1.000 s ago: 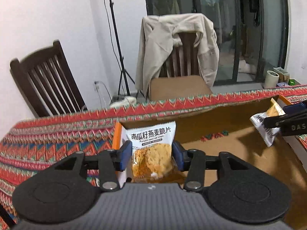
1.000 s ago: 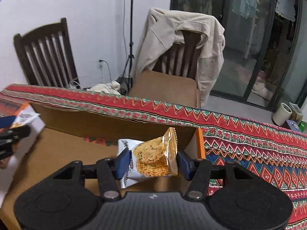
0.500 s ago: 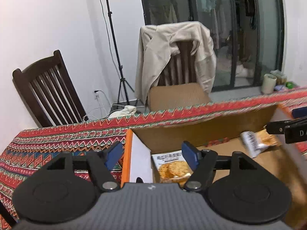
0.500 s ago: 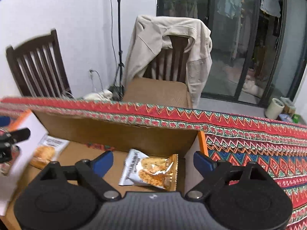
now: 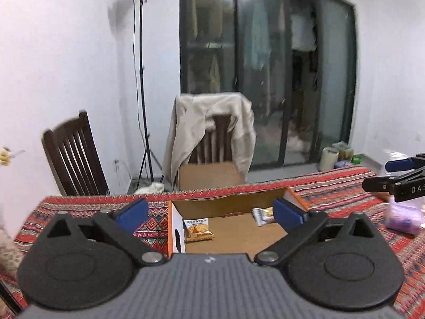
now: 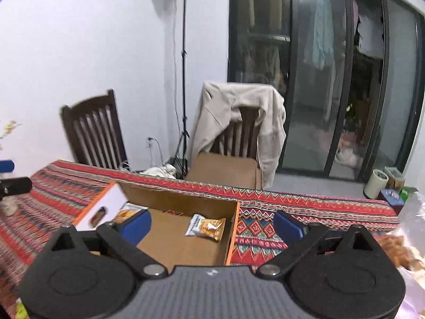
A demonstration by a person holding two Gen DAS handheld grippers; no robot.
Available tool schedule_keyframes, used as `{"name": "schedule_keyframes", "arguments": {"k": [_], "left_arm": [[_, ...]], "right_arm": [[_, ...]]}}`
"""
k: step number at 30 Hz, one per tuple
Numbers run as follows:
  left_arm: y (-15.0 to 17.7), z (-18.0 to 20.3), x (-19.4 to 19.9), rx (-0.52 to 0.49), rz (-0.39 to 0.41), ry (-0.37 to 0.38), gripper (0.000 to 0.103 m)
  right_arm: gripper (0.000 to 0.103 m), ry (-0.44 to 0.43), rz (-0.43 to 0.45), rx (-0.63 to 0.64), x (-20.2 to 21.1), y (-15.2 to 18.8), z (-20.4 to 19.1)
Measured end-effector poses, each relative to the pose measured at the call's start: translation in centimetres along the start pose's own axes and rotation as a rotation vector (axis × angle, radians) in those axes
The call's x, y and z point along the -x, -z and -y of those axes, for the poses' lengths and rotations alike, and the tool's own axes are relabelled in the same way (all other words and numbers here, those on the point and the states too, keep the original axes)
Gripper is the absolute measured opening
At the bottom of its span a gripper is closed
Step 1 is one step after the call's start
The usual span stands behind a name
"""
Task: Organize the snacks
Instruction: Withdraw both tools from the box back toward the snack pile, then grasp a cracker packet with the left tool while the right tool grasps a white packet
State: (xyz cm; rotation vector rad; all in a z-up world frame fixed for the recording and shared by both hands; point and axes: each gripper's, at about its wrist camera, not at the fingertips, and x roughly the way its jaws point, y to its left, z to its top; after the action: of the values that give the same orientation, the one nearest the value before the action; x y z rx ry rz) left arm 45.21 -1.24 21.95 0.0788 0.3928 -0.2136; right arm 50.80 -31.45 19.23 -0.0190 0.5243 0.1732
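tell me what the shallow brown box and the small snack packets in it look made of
Shallow brown box: looks like matte corrugated cardboard, plain brown inside, white and orange printed outside. Snack packets: likely thin plastic or foil film, glossy, crinkled, with crimped ends.

Both wrist cameras look forward over the patterned table; the open cardboard box (image 5: 228,236) (image 6: 183,236) sits low centre, draped chair (image 5: 212,138) (image 6: 239,130) mid-frame behind.

Right snack packet (image 5: 263,215) half hidden behind blue pad in left wrist view. Purple bag (image 5: 403,216) by table's right edge blurred, contents unreadable. Packet print too small to read.
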Motion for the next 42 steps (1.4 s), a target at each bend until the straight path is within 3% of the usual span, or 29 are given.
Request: {"name": "schedule_keyframes", "arguments": {"k": [4,10,17,22,25,27,31,42], "left_arm": [[3.4,0.5,7.7,0.023,0.043,0.017,0.103],[11.9,2.2,18.5,0.004,0.176,-0.077,0.103],[21.8,4.4,25.3,0.051,0.243,-0.159,0.103],[28.1,5.7,26.0,0.072,0.246,-0.172,0.103],[30.1,5.4,25.7,0.091,0.186,-0.161,0.103],[31.0,5.0,25.2,0.106,0.151,-0.159,0.103],[31.8,4.4,24.1,0.118,0.109,-0.164,0.103],[31.7,3.0,20.6,0.125,0.043,-0.153,0.103]], "right_arm": [[0.103,-0.029,0.072,-0.002,8.0,4.1,-0.6],[0.103,-0.014,0.176,0.053,18.2,12.5,-3.6],[0.103,-0.007,0.252,0.092,24.9,23.1,-7.8],[0.103,-0.016,0.290,0.043,26.2,30.8,-10.9],[0.103,0.062,0.305,0.031,25.6,34.5,-12.5],[0.103,0.065,0.290,0.037,25.4,36.4,-13.4],[0.103,0.055,0.272,0.040,25.1,37.8,-14.2],[0.103,0.075,0.249,0.101,22.1,37.6,-14.6]]}}
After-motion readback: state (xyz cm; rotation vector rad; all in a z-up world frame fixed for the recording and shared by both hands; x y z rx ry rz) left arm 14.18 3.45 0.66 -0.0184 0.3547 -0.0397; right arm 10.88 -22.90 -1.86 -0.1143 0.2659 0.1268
